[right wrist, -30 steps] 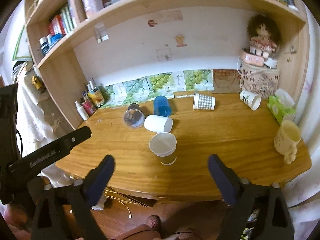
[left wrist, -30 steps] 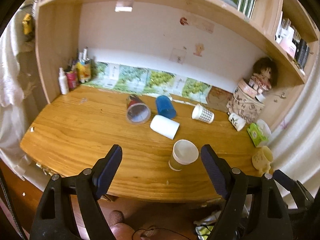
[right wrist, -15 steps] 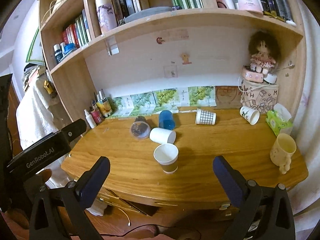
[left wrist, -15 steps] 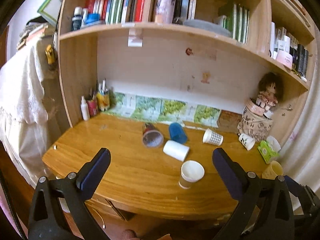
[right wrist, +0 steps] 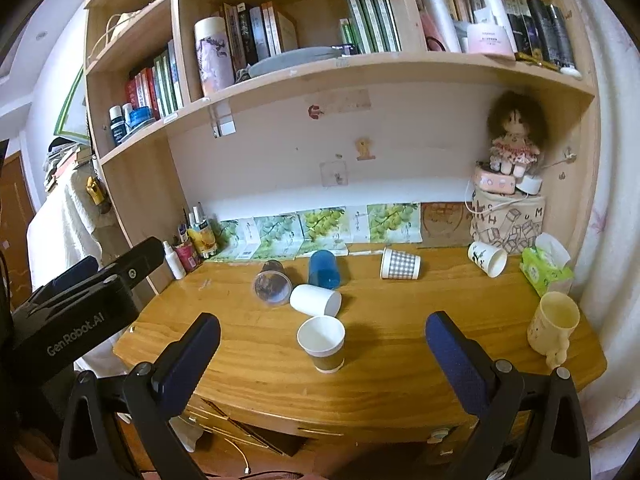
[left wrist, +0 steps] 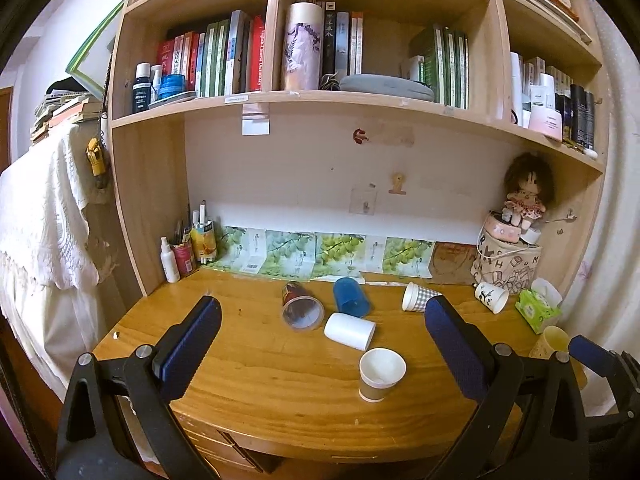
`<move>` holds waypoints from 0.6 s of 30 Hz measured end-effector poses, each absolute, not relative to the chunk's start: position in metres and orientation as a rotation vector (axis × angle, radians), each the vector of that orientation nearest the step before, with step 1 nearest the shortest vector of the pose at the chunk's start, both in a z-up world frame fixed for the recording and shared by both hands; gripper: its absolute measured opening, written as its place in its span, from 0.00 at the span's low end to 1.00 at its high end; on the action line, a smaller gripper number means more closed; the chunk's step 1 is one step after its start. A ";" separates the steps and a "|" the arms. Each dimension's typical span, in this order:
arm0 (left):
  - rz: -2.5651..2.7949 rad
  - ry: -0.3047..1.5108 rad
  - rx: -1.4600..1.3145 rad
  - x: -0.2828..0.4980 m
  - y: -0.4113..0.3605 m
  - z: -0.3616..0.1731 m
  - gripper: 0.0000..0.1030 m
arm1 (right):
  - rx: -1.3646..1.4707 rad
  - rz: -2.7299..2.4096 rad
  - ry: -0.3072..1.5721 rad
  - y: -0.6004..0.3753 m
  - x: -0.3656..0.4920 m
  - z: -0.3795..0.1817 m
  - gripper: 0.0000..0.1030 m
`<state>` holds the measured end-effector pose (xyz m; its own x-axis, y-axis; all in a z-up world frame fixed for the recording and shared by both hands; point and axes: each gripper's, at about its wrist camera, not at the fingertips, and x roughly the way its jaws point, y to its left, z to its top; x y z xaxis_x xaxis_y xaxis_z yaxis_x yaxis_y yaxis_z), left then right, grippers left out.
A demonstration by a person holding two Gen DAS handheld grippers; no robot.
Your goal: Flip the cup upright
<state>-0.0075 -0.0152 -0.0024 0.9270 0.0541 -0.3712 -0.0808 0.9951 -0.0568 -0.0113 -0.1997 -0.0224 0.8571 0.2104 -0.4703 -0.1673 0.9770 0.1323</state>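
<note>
Here, surface (left wrist: pixel 248 364): wooden desktop carrying every cup.
Left gripper (left wrist: pixel 320 328): jaws wide apart, empty, held back from the front edge.
Right gripper (right wrist: pixel 322 346): jaws wide apart, empty.
Brown-banded paper cup (left wrist: pixel 381 374) (right wrist: pixel 322 344): upright near the front edge.
White cup (left wrist: pixel 349 330): on its side, just behind.
Blue cup (left wrist: pixel 351 297): on its side.

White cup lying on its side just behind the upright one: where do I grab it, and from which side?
Grip the white cup across its mid-body, descending from above with the right gripper, fingers closing front and back. It lies with its open mouth facing right, so its walls are exposed; the upright paper cup stands close in front.
</note>
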 end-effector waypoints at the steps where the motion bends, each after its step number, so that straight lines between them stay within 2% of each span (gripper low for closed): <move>1: 0.068 0.377 -0.070 -0.007 -0.017 -0.003 0.99 | 0.087 0.199 0.499 -0.200 -0.012 -0.022 1.00; 18: 0.064 0.384 -0.051 -0.004 -0.018 -0.004 0.99 | 0.081 0.219 0.508 -0.194 -0.006 -0.024 1.00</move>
